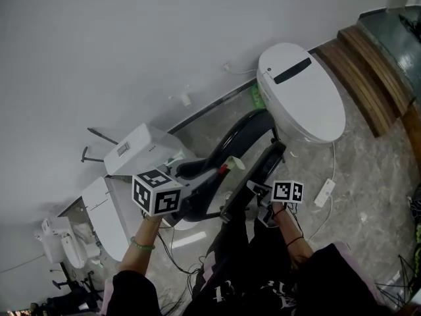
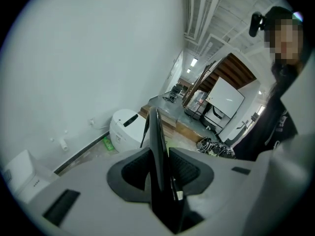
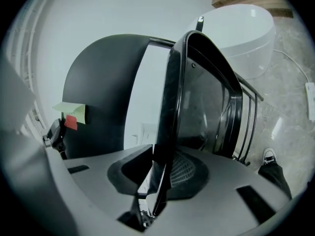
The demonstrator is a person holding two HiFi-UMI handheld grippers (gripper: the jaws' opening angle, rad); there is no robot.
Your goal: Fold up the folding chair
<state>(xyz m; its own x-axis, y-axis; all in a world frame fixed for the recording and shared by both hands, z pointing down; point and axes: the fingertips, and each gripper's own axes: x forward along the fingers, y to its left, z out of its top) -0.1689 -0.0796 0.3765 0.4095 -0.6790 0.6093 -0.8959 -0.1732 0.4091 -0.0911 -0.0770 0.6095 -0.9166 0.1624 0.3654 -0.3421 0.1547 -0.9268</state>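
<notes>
The black folding chair (image 1: pixel 240 133) stands between my two grippers, close to the white wall. Its curved backrest (image 3: pixel 108 82) carries a green and a red sticky note (image 3: pixel 71 113). My left gripper (image 1: pixel 197 178) is shut on a thin black edge of the chair (image 2: pixel 156 146), which stands upright between the pads of the left gripper (image 2: pixel 160 176). My right gripper (image 1: pixel 253 191) is shut on the rim of the seat frame (image 3: pixel 206 107), which runs up out of the right gripper (image 3: pixel 160 173). The seat (image 1: pixel 263 166) lies tilted close to the backrest.
A white toilet (image 1: pixel 302 91) stands just beyond the chair. A white cistern box (image 1: pixel 138 149) and another toilet (image 1: pixel 105 216) sit to the left. A wooden step (image 1: pixel 368 71) is at the far right. A white power strip (image 1: pixel 325 193) and cables lie on the stone floor.
</notes>
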